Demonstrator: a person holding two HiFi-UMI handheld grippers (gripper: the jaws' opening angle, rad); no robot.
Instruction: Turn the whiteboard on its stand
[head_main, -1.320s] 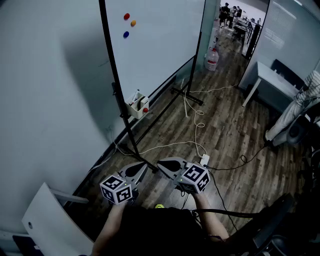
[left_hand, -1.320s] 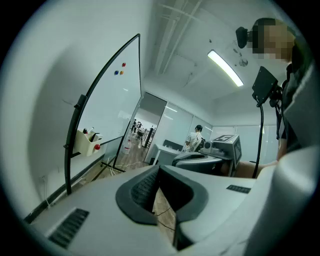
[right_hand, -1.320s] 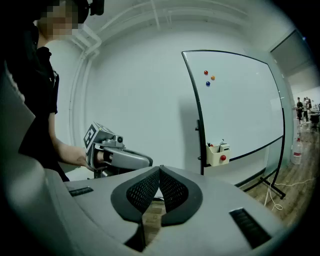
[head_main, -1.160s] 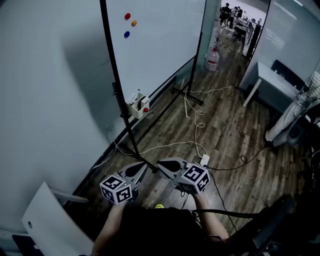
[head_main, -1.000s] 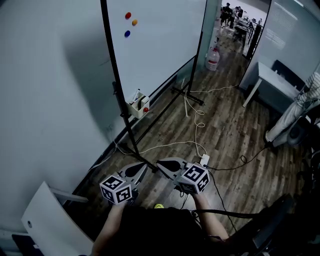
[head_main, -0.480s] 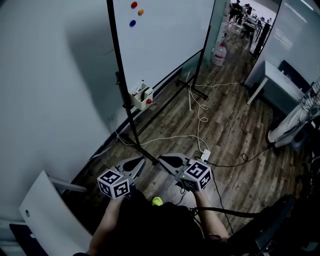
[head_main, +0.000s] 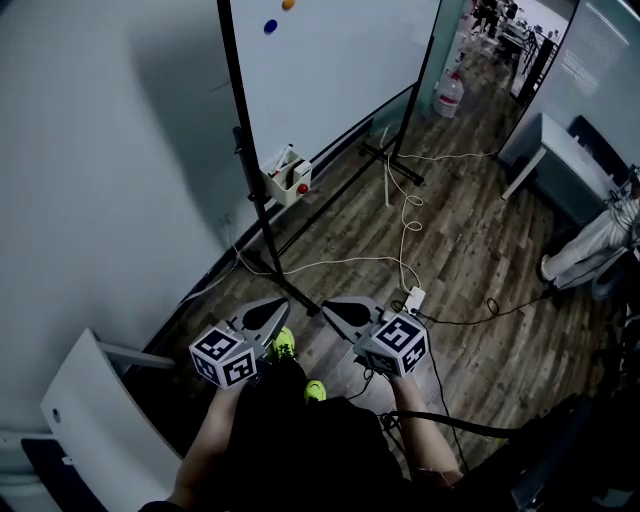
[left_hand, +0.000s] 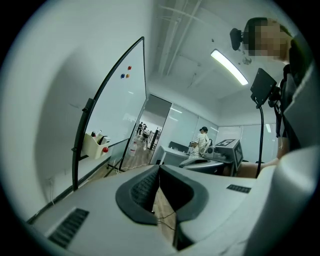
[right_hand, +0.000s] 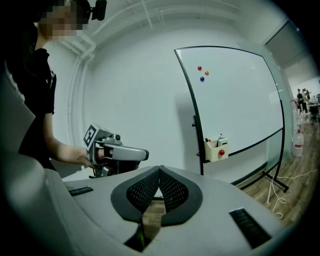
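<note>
The whiteboard (head_main: 340, 60) stands in its black frame (head_main: 247, 160) along the left wall, with magnets (head_main: 270, 25) near its top and a small marker tray (head_main: 285, 185) on the near post. My left gripper (head_main: 268, 312) and right gripper (head_main: 335, 310) hover side by side above the floor, short of the stand's near foot and touching nothing. Both are shut with nothing between the pads. The left gripper view shows the whiteboard (left_hand: 117, 115) ahead to the left of the left gripper (left_hand: 159, 167). In the right gripper view the whiteboard (right_hand: 235, 105) is ahead to the right of the right gripper (right_hand: 160, 167).
Cables (head_main: 405, 215) and a power strip (head_main: 412, 298) lie on the wood floor right of the stand. A water bottle (head_main: 452, 95) stands past the far post. A white table (head_main: 565, 160) and a person (head_main: 600, 235) are at the right, a white panel (head_main: 95, 420) at lower left.
The head view has dipped and drawn nearer the stand, so the board sits higher in frame. Yellow-green shoes now show under the grippers. Both grippers stay shut, side by side.
</note>
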